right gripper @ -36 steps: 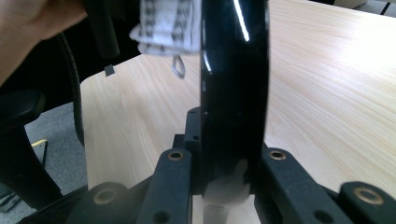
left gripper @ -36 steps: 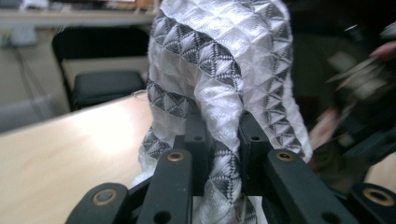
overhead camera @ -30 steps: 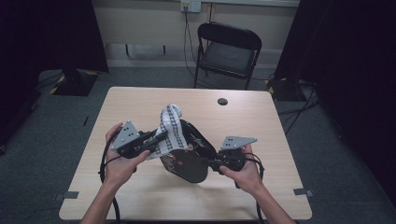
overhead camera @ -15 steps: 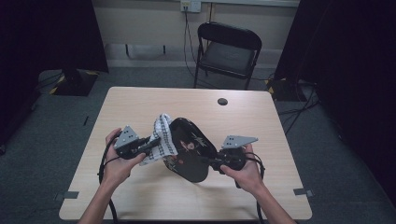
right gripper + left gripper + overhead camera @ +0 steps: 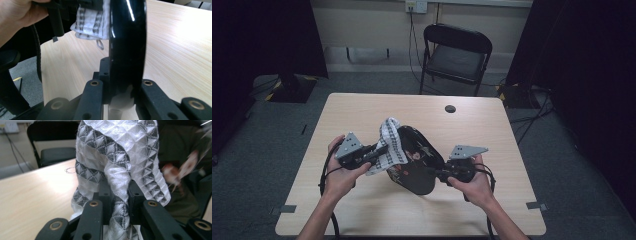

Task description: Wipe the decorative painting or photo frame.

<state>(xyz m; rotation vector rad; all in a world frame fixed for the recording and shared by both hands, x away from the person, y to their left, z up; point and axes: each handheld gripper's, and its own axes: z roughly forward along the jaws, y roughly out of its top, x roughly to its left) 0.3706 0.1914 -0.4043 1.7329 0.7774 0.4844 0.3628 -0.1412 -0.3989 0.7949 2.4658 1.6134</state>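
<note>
Wiping step: the person appeared to be drying or polishing a black plate with a patterned cloth, a judgement from how the two met.

High view: the left gripper (image 5: 379, 151) held the white-and-grey cloth (image 5: 388, 145) against the upper left face of the black plate (image 5: 414, 160), which stood tilted above the middle of the wooden table (image 5: 492, 130). The right gripper (image 5: 438, 172) gripped the plate's lower right rim. Both hands were on the near side of the table; a folding chair (image 5: 455, 55) stood beyond the far edge.

Left gripper view: the cloth (image 5: 117, 167) rose bunched from between the jaws, which were clamped tight on a fold of it. The plate's dark, printed face lay blurred just to the right.

Right gripper view: the plate (image 5: 127, 42) stood edge-on, glossy, its rim pinched between the jaws. The cloth (image 5: 91, 21) pressed on its left face near the top, with the person's left hand (image 5: 17, 15) behind it.

Next move: likely more rubbing across the face; it would call for a steady hold on the rim while the cloth swept, then perhaps a turn of the plate to reach the unwiped part.
</note>
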